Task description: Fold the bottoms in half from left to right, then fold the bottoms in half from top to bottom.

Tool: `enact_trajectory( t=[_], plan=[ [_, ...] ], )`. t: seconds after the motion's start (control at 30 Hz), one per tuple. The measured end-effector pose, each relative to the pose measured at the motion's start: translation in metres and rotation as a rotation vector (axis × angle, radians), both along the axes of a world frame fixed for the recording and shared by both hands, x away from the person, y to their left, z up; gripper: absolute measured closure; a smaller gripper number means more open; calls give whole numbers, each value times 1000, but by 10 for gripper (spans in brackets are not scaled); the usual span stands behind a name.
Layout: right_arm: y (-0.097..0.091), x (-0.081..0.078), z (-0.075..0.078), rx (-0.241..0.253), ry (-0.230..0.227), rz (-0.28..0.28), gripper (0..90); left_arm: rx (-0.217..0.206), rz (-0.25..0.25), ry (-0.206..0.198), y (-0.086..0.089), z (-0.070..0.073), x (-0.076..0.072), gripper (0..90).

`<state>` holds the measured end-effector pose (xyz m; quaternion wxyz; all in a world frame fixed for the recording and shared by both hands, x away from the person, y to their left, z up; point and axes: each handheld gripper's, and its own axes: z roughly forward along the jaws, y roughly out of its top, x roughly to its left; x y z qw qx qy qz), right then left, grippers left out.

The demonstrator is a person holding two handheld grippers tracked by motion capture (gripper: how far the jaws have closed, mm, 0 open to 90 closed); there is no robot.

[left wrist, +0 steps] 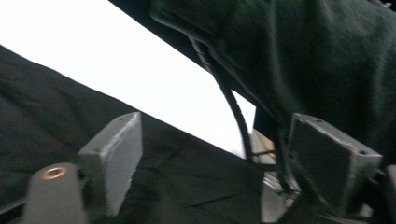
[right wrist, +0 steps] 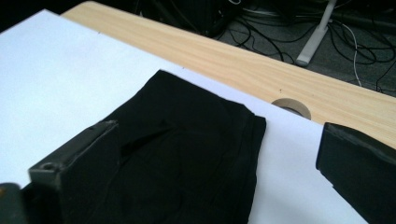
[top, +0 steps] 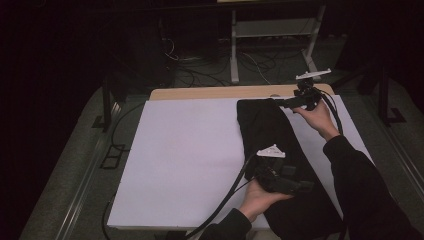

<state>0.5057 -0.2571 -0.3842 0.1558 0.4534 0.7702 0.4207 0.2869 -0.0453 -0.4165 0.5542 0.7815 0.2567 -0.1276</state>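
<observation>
Both grippers stand with jaws apart, nothing clamped: my left gripper [top: 295, 186] over the near end of the black cloth [top: 272, 135], my right gripper [top: 289, 104] at its far end. Cloth lies folded lengthwise on the white board [top: 190, 150]; probably further folds remain.

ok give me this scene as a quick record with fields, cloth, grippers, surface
cloth: black garment, folded into a long strip, lying on the right half of the sheet, far end near the wooden edge
surface: white sheet over a wooden table
left gripper: jaws open, over the near end of the garment, nothing gripped
right gripper: jaws open, at the far end of the garment, nothing gripped
table detail: round cable hole in the wood, beyond the garment's far corner
</observation>
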Motion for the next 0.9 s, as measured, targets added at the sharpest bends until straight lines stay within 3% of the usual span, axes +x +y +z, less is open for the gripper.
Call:
enact_trajectory(
  t=[0.07, 0.33, 0.47, 0.6, 0.9],
  plan=[
    [0, -2, 1, -14, 12, 13, 0, 5, 14, -23, 6, 3, 1, 123],
    [-1, -6, 4, 10, 39, 18, 0, 32, 44, -97, 24, 15, 9, 16],
    [-2, -7, 2, 4, 43, 10, 0, 70, 56, -131, 32, 19, 14, 0],
    [-4, -9, -2, 9, 48, 9, 0, 94, 72, -149, 38, 22, 18, 0],
    [-10, -15, -6, 17, 54, 16, 0, 88, 115, -161, 50, 31, 29, 0]
  ],
)
